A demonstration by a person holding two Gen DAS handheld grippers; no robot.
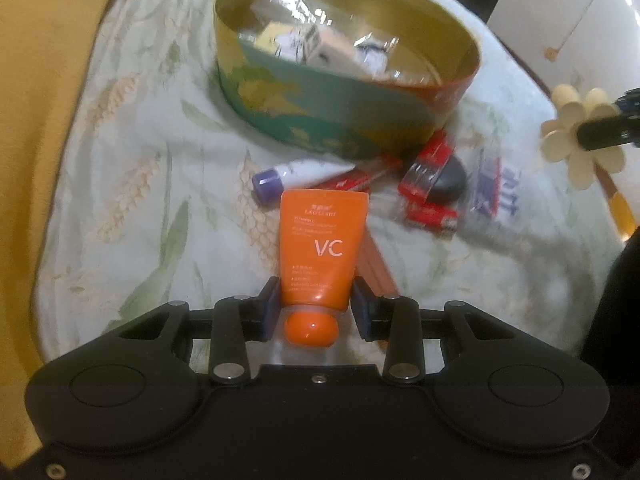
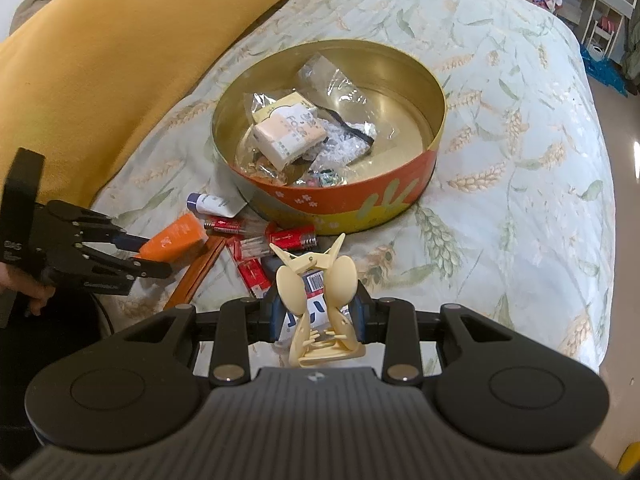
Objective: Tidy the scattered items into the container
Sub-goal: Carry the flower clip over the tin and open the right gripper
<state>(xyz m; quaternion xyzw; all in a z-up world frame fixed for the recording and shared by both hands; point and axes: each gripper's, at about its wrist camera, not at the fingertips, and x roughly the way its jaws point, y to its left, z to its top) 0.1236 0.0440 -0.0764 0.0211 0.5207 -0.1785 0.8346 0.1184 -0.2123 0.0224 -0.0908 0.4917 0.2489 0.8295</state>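
Observation:
My left gripper [image 1: 315, 300] is shut on an orange tube marked VC [image 1: 320, 248], held above the bedspread in front of the round tin [image 1: 336, 120]; both show in the right wrist view, gripper [image 2: 132, 252], tube [image 2: 176, 238]. My right gripper [image 2: 318, 312] is shut on a cream flower-shaped hair claw [image 2: 320, 304], also seen at the left wrist view's right edge [image 1: 576, 136]. The tin [image 2: 400, 196] holds several wrapped packets [image 2: 288, 132]. On the bed beside it lie a white tube with a purple cap [image 1: 280, 178], red packets [image 1: 428, 172], a dark round thing [image 1: 450, 180] and a blue-printed sachet [image 1: 496, 184].
A yellow blanket [image 2: 100, 48] lies along the left of the floral bedspread [image 2: 520, 120]. Wooden chopsticks [image 2: 200, 272] lie under the orange tube. The bed's edge drops off at the right, with floor and shelves [image 2: 600, 20] beyond.

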